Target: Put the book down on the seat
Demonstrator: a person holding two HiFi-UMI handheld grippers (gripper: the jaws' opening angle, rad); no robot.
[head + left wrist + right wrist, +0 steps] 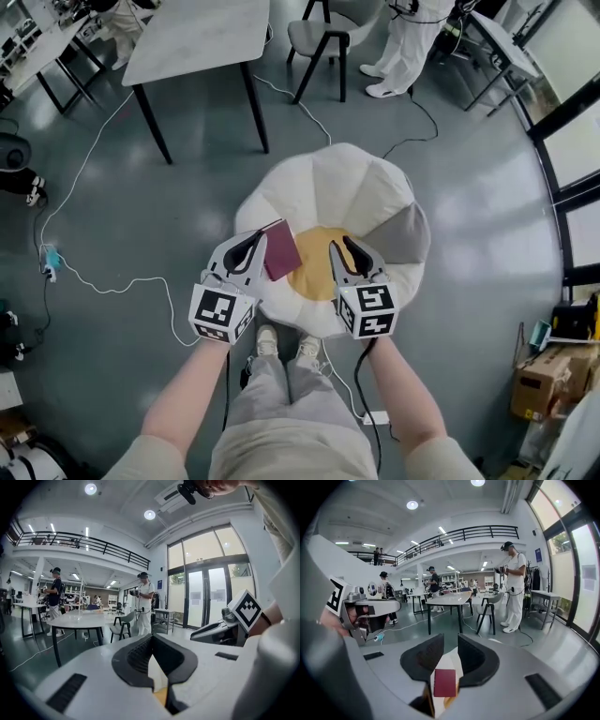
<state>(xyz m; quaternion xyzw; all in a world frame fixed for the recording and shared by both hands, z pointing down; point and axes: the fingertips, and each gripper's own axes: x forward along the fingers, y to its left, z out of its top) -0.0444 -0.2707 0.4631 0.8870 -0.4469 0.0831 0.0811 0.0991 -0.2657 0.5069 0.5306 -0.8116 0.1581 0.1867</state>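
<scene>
Grey floor [469,187], book [280,250] flat on flower seat [328,178], left gripper [257,235] fingers closed (empty), right gripper [339,244] fingers parted.

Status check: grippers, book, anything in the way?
Left gripper shut, empty; right gripper open, empty. Book lying on seat, both grippers apart from it. Nothing in the way.

Head view: from high up, steeply down onto the flower-shaped seat [328,178]. Gripper views: close behind own jaws, facing nearly level across the hall. Shared by all three: white desk [197,37], chair [317,36].
</scene>
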